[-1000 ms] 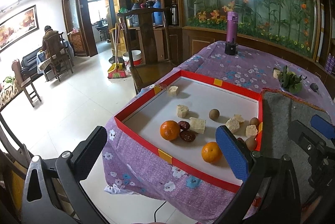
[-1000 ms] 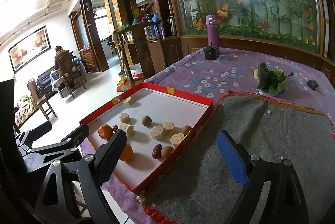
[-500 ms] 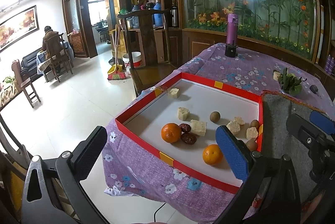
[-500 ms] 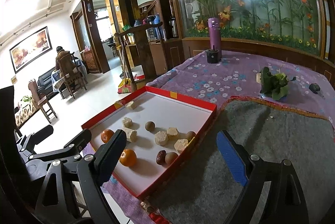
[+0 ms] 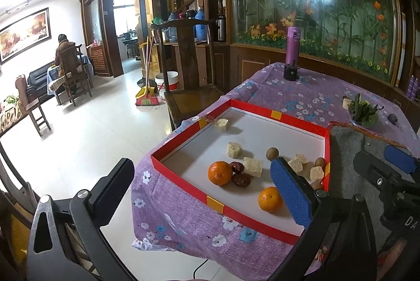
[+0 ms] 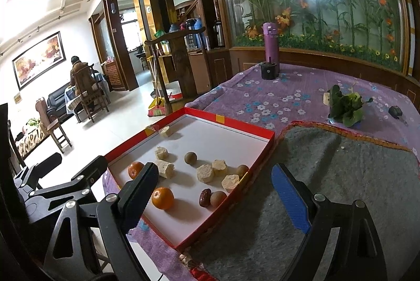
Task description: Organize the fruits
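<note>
A red-rimmed white tray [image 5: 278, 114] [image 6: 220, 119] on the purple flowered cloth holds two oranges [image 5: 220, 173] [image 5: 270, 199], dark red dates [image 5: 240, 179], brown round fruits [image 5: 272, 153] and several pale cake-like pieces [image 5: 253, 166]. In the right wrist view the near orange [image 6: 162, 198], a date [image 6: 204, 197] and a brown fruit [image 6: 190, 157] show. My left gripper [image 5: 202, 191] is open and empty, held off the tray's near left corner. My right gripper [image 6: 212, 191] is open and empty, above the tray's near right edge and the grey mat.
A grey felt mat [image 6: 341, 189] lies right of the tray. A purple bottle [image 6: 270, 44] with a black cup stands at the far edge, a leafy green bunch [image 6: 346, 107] at the far right. A wooden chair [image 5: 189, 65] stands beyond the table's left edge.
Both grippers have drawn back a little from the tray and stay open. Nothing in the tray has moved.
</note>
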Demonstrator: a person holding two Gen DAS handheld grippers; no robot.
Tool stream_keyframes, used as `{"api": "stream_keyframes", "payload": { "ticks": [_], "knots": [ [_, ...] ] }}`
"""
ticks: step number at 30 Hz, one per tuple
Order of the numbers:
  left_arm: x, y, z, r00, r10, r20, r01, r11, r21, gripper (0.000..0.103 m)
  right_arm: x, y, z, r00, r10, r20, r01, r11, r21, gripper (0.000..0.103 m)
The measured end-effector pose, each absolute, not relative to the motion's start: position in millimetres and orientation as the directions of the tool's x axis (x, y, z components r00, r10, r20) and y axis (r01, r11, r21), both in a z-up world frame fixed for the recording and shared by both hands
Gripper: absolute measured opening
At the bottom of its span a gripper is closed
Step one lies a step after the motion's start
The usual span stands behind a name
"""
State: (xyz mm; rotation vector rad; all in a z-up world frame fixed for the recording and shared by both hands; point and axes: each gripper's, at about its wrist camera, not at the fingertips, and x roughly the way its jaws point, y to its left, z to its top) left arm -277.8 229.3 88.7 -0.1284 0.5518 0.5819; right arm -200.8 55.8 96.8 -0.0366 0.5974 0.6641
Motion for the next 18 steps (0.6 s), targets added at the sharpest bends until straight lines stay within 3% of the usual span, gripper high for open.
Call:
{"api": "stream_keyframes", "payload": {
  "ticks": [18],
  "knots": [
    [-301.2,232.9,102.4,0.72,0.491,-0.49,-0.551,0.834,0.025,0.103,-208.0,70.6,90.6,0.605,0.575,-0.551,-0.61,0.779,0.144,0.089]
  ]
}}
